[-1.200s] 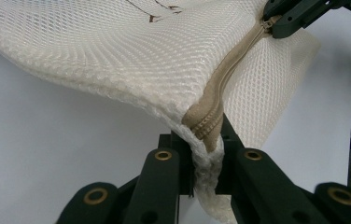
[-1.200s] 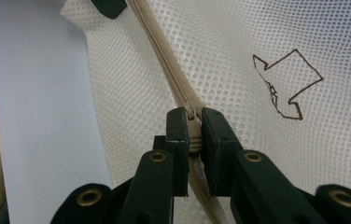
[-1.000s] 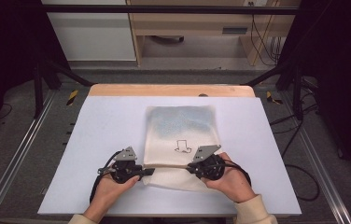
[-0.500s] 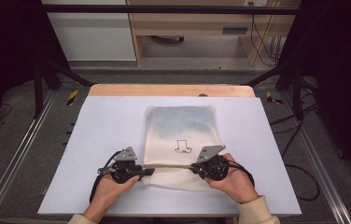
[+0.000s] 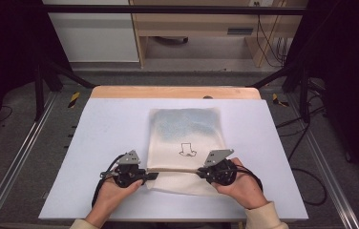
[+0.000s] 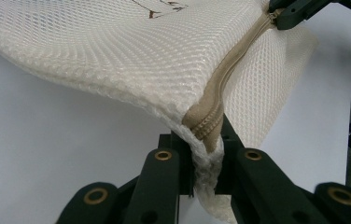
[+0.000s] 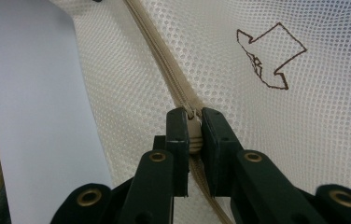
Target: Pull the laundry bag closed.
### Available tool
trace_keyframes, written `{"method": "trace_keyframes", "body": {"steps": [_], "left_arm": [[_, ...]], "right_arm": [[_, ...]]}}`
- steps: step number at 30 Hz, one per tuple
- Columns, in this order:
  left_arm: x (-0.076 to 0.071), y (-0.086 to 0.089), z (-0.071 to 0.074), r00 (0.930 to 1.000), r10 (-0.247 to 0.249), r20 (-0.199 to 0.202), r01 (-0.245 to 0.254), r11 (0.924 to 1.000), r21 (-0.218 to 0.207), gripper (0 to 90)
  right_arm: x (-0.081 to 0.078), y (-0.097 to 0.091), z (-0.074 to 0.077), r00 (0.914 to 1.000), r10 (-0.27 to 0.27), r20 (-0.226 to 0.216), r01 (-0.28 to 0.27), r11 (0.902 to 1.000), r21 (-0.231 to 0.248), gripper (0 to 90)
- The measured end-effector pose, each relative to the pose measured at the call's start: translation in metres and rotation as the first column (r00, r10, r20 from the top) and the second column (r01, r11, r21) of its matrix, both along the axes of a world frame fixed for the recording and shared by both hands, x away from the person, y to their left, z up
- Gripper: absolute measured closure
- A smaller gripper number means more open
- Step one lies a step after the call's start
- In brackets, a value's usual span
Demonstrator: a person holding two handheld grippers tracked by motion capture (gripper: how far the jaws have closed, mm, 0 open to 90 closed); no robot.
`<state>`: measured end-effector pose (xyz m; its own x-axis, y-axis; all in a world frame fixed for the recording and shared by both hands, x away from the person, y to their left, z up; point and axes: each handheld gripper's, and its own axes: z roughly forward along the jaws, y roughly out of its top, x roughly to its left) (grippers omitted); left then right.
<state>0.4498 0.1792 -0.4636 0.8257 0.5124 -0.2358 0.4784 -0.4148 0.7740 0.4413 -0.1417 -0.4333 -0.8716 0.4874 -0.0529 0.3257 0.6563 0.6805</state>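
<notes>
A white mesh bag lies flat on the white table, with a small brown outline drawing on it. A beige zipper runs across its near end. My left gripper is shut on the bag's left edge, where the zipper ends; the mesh is bunched between the jaws of the left gripper. My right gripper is shut on the zipper pull, with the beige tab pinched in the right gripper. It also appears far off as the right gripper.
A wooden strip borders the table's far edge. Metal rails run along both sides on the floor. Cables trail at the right. A pale cabinet stands beyond the table.
My right gripper has edged slightly to the right along the zipper line. The left gripper and the bag have stayed put.
</notes>
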Motion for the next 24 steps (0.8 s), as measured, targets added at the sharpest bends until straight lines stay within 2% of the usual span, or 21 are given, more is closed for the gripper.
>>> {"method": "trace_keyframes", "body": {"steps": [24], "left_arm": [[-0.0002, -0.0006, 0.0000, 1.0000, -0.004, 0.000, 0.004, 1.0000, 0.000, 82.6]], "right_arm": [[-0.0024, -0.0098, 0.0000, 0.9999, -0.016, -0.002, 0.016, 0.9999, 0.000, 82.0]]}}
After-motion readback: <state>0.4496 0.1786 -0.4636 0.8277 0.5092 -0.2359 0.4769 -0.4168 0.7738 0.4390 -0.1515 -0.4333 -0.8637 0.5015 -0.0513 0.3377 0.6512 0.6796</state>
